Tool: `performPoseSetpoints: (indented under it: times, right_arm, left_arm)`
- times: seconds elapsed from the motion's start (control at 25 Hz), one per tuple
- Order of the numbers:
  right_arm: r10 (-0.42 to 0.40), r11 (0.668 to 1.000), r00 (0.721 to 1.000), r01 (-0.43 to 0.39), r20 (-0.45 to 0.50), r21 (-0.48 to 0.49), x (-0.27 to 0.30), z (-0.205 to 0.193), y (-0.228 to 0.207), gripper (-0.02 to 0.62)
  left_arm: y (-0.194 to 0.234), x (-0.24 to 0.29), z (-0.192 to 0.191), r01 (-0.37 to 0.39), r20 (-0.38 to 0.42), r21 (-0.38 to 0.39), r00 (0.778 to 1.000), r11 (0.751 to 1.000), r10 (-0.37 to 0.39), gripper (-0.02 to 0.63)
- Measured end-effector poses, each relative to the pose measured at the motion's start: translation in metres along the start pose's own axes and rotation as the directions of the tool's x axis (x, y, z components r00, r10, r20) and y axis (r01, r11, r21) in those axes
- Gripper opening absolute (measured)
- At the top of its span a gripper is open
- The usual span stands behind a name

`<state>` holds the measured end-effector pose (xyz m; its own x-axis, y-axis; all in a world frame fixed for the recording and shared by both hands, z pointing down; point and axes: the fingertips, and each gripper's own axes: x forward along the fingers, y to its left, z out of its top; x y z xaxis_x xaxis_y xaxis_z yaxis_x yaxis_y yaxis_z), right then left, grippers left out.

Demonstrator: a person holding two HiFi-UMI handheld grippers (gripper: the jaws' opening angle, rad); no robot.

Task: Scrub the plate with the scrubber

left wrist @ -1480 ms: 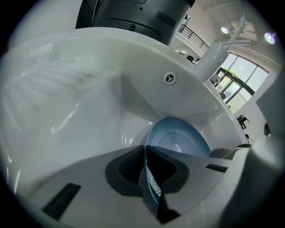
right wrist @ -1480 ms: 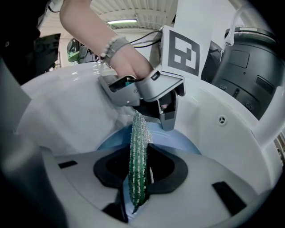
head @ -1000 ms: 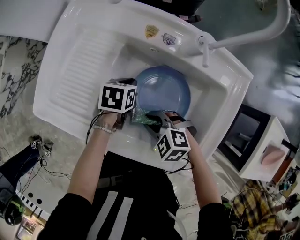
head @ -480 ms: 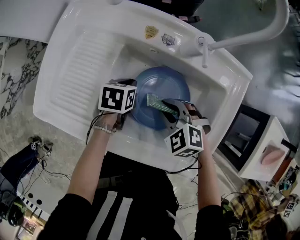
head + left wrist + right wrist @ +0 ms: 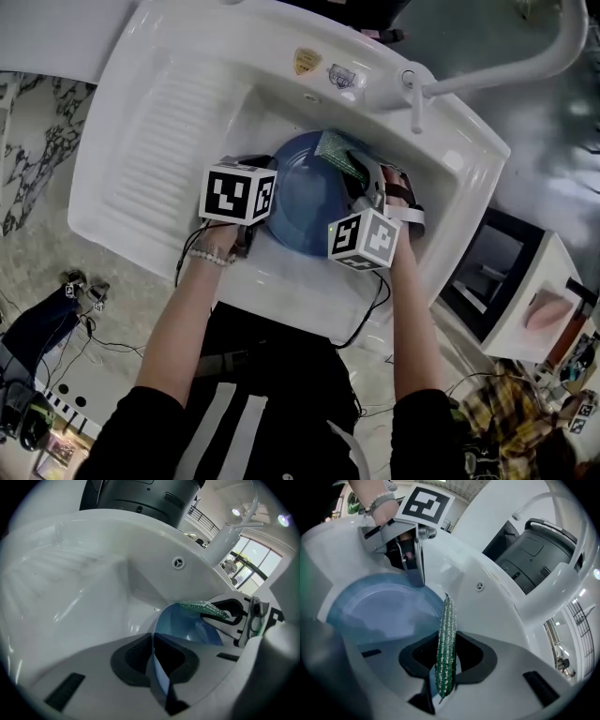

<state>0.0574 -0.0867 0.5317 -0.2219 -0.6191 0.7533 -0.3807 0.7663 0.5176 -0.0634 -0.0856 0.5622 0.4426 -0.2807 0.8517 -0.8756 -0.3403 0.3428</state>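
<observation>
- The left gripper [image 5: 157, 665] is pinching the near left rim of the blue plate [image 5: 187, 630], its jaws pressed onto the thin edge from both sides.
- The plate is sitting inside the basin of the white sink [image 5: 169, 112], tilted up on the held side, with its hollow face showing to the head view.
- The right gripper [image 5: 445, 667] is clamping the green scrubber [image 5: 445, 639] edge-on between its jaws, the pad sticking out past the fingertips.
- The scrubber is lying over the plate's far right rim, across the plate from the left gripper; whether it is pressing on the plate I cannot tell.
- The two grippers are sitting on opposite sides of the plate, with its bare blue centre showing between them.
- A ribbed drainboard [image 5: 159, 141] is running along the sink's left part, and a white tap [image 5: 487, 70] is arching over the basin from the right.
- Marble-patterned surface [image 5: 33, 150] is bordering the sink on the left, and cables [image 5: 84, 319] are trailing over the floor below it.
- A dark grey machine [image 5: 140, 498] is standing behind the sink, and bright windows [image 5: 248, 559] are showing to the right.
</observation>
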Motion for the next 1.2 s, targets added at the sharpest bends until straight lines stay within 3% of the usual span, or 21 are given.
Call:
performPoseSetpoints:
  times: [0.16,0.52,0.72,1.2]
  right_arm:
    - [-0.020,0.999,1.000,0.020,0.011,0.031,0.010,0.000,-0.002,0.097]
    - [-0.006,1.000,1.000,0.006,0.020,-0.002,0.010,0.002,0.018,0.097]
    - [0.095,0.993,0.995,-0.095,0.003,-0.066,0.004,-0.004,0.044,0.097]
    - [0.262,0.965,0.965,-0.263,0.025,0.015,-0.023,-0.004,0.071,0.097]
  left_arm:
    - [0.000,0.000,0.000,-0.001,-0.001,0.004,1.000,1.000,0.001,0.017]
    - [0.000,0.001,-0.001,-0.004,-0.001,0.006,1.000,1.000,0.004,0.015]
    - [-0.001,0.001,0.000,0.005,0.004,0.001,1.000,1.000,-0.005,0.017]
    - [0.000,0.001,0.001,0.004,0.005,0.004,1.000,1.000,-0.004,0.017]
